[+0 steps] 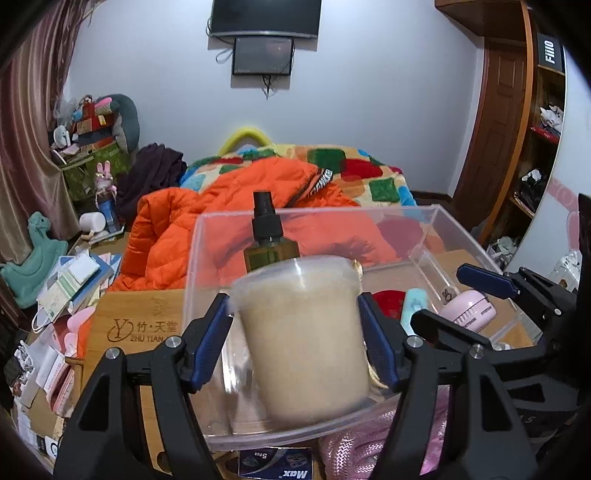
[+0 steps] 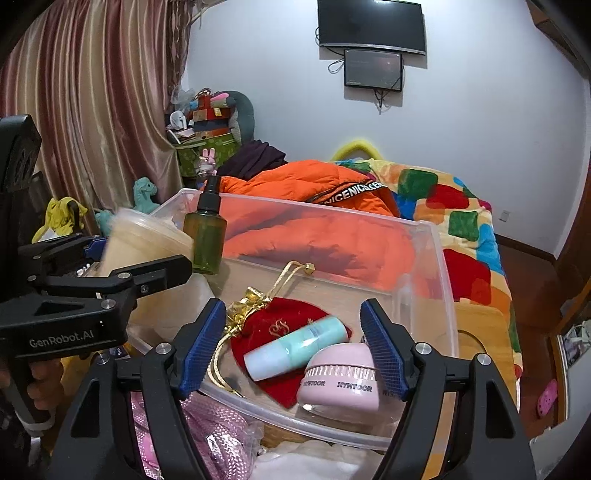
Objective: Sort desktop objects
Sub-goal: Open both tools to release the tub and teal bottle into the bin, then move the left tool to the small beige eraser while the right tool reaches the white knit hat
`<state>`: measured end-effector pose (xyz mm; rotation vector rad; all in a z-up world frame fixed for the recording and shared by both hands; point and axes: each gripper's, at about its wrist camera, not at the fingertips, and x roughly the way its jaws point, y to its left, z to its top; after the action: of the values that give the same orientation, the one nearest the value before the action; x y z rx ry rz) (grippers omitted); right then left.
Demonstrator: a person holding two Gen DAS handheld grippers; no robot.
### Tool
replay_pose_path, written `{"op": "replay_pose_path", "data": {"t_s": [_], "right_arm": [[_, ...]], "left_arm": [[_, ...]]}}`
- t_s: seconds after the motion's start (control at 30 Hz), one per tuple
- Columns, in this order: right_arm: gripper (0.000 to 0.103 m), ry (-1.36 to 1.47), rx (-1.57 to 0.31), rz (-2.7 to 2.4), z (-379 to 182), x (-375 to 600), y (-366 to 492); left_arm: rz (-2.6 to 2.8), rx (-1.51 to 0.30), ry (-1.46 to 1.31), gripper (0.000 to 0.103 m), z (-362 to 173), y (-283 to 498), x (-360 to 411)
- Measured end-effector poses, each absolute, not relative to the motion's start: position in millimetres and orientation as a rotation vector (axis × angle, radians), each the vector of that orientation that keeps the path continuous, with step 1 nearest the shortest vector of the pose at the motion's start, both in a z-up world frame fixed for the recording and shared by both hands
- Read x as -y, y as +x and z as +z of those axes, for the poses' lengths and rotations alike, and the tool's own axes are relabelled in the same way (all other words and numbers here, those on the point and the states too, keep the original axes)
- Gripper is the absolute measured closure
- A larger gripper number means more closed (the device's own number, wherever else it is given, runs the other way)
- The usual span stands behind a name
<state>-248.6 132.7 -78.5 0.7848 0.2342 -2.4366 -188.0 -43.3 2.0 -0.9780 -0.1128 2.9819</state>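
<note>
Bedroom scene: bamboo desktop [image 1: 136, 314] in front of a bed piled with an orange jacket [image 1: 229, 206] and a patchwork quilt [image 2: 454, 210]; wall screens [image 2: 371, 26] above, curtain [image 2: 92, 110] on the left.

Clear plastic bin [image 2: 441, 295] sits on the desktop. Inside it: green spray bottle [image 2: 205, 232] upright in the far-left corner, red velvet pouch [image 2: 273, 332] with gold cord flat on the floor, teal tube [image 2: 295, 347] lying on the pouch, pink HYNTOOR jar [image 2: 341, 380] at the near wall, just beside the tube.

Left gripper [image 1: 297, 332] is clamped on a translucent cream tub [image 1: 301, 336]: both blue pads [image 1: 212, 343] press its sides. Tub is tilted slightly, over the bin's near-left part, directly in front of the spray bottle. Can't tell if its base touches the bin floor.

Right gripper [image 2: 293, 347] is spread wide with nothing between the fingers, hovering at the bin's near wall above the tube and jar. No contact visible.

Pink knit fabric [image 2: 218, 432] lies outside the bin at its near edge.
</note>
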Motion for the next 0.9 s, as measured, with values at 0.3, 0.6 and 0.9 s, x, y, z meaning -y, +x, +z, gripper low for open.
{"op": "replay_pose_path", "data": {"t_s": [0.3,0.6,0.9], "right_arm": [[0.021,0.721,-0.221,-2.484,-65,-147,-231],[0.02,0.708,-0.171,-2.543,-47,-176,-213],[0.016,0.677,-0.163,-2.619,-36,-205,-187]], "left_arm": [[3.037,0.035,-0.868,0.028,26,-168,38],[3.058,0.035,-0.795,0.014,44,-139,41],[3.15,0.102,-0.771,0.009,57,-104,87]]}}
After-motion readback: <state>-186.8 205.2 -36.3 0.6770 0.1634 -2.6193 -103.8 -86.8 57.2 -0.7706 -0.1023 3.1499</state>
